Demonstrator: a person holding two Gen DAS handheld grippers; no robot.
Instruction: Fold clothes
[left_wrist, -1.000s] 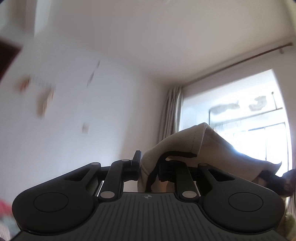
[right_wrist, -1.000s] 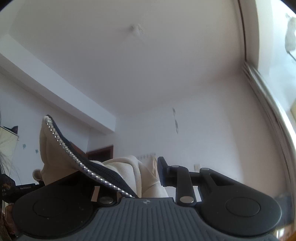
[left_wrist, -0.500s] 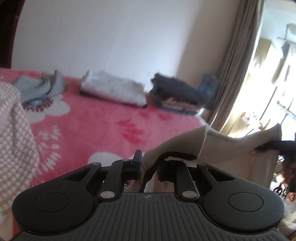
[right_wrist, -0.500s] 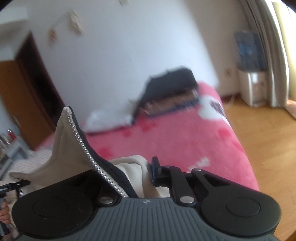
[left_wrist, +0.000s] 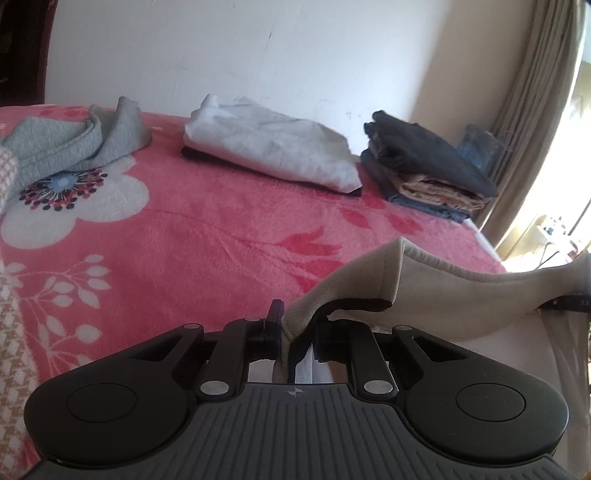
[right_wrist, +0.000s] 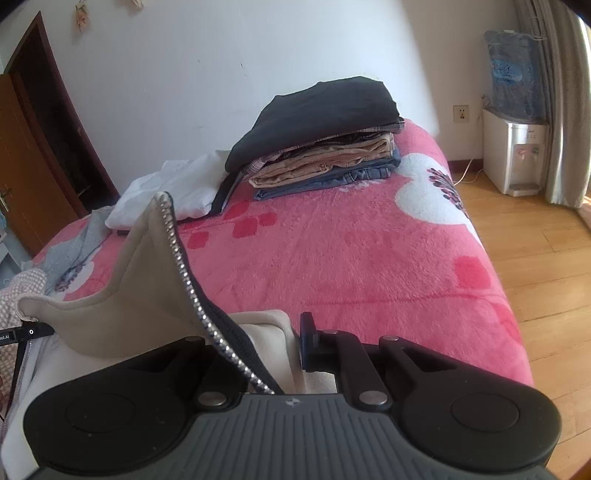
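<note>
- Your left gripper (left_wrist: 291, 334) has its jaws clamped on one edge of the beige garment (left_wrist: 436, 291), and your right gripper (right_wrist: 284, 347) is pinched on the zipper edge (right_wrist: 184, 266) of the same piece; no further closing shows on the right.
- The garment hangs stretched between your two hands, above the near edge of the bed (right_wrist: 362, 258), not yet laid down.
- Keep both grips firm and your hands level with each other, so the cloth stays taut and lands without creases.
- Aim for the bare pink blanket in the near middle; the folded dark stack (right_wrist: 325, 129) and the white folded piece (left_wrist: 269, 147) sit far back, and the loose grey knit (left_wrist: 74, 144) lies far left.
- Lower the hanging part first, then draw the held edge back toward you to flatten it.
- Watch the zipper: it looks stiff and could twist the front panel.
</note>
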